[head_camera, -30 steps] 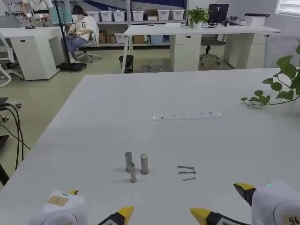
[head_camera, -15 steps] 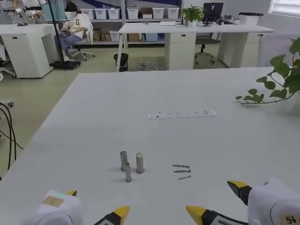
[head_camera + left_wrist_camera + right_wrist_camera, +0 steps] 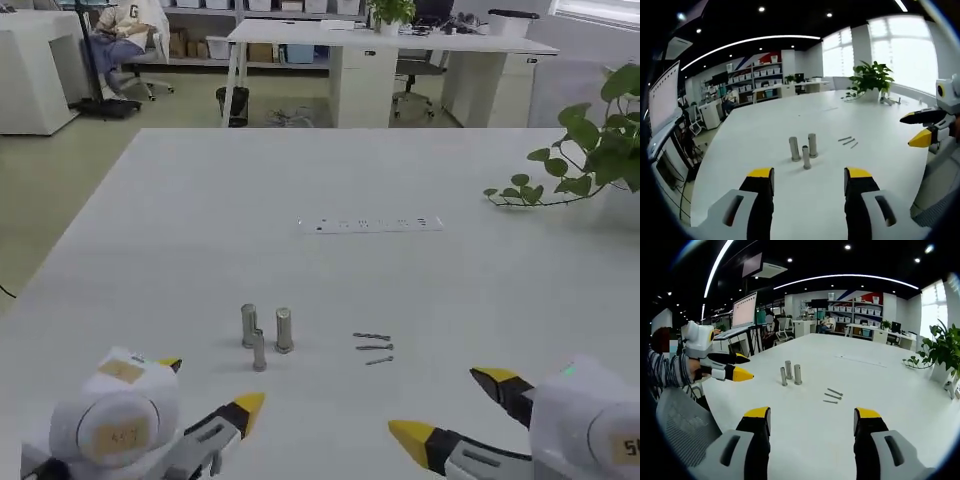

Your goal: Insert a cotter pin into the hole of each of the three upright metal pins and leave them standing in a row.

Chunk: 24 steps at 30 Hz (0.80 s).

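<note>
Left gripper (image 3: 210,385): jaws spread wide, gripping nothing; three metal pins (image 3: 803,147) upright ahead, between jaw lines. Right gripper (image 3: 448,405): jaws spread wide, empty; cotter pins (image 3: 831,396) flat ahead, untouched.

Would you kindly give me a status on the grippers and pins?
Left gripper open, empty; right gripper open, empty. Three pins upright, clustered. Cotter pins loose on table beside them. Nothing in the way.

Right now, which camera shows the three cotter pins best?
The head view: it looks down on the cotter pins, three lying apart, right of the upright metal pins. Both gripper views show them smaller, from a low angle.
</note>
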### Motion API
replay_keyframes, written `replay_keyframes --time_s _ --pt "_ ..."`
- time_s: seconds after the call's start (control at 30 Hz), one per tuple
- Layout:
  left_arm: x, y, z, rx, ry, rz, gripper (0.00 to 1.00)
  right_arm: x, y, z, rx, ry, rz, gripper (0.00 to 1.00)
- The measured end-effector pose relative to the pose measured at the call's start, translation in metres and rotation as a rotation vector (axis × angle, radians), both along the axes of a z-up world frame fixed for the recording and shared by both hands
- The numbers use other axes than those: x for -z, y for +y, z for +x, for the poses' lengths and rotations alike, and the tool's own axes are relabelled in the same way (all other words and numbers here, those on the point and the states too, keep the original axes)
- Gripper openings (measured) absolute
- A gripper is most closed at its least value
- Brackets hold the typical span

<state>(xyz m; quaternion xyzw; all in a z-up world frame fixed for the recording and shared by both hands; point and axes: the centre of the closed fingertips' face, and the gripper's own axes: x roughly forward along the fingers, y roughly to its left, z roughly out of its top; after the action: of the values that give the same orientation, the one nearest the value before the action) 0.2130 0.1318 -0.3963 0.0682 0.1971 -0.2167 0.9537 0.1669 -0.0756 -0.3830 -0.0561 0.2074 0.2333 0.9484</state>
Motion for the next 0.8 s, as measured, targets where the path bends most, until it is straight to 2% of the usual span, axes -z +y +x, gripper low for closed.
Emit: replay_keyframes --time_s 0.1,0.2,0.3,0.47,0.67,0.7,0.73,0.8 --pt "0.003 -0.004 0.01 0.03 0.001 -0.004 0.48 -0.006 0.0 0.004 0.013 -0.005 -0.015 0.64" --pt "0.009 -0.007 0.02 0.05 0.018 0.002 0.44 -0.009 0.0 0.009 0.022 0.001 -0.012 0.64" --pt "0.014 -0.01 0.031 0.071 0.026 -0.016 0.41 -0.01 0.001 0.015 0.031 0.014 -0.002 0.63" --pt "0.021 -0.012 0.05 0.097 0.03 -0.017 0.36 -0.004 0.006 0.023 0.034 0.057 0.026 0.6" --pt "0.028 -0.016 0.064 0.128 0.042 -0.026 0.3 0.003 0.014 0.031 0.003 0.083 0.024 0.56" --pt "0.03 -0.017 0.065 0.128 0.057 -0.038 0.3 0.004 0.014 0.032 0.003 0.083 0.024 0.56" --pt "0.032 -0.021 0.064 0.125 0.093 -0.084 0.3 0.005 0.015 0.034 0.001 0.083 0.023 0.56" --pt "0.031 -0.024 0.069 0.141 0.077 -0.082 0.28 0.007 0.015 0.037 -0.004 0.084 0.022 0.56"
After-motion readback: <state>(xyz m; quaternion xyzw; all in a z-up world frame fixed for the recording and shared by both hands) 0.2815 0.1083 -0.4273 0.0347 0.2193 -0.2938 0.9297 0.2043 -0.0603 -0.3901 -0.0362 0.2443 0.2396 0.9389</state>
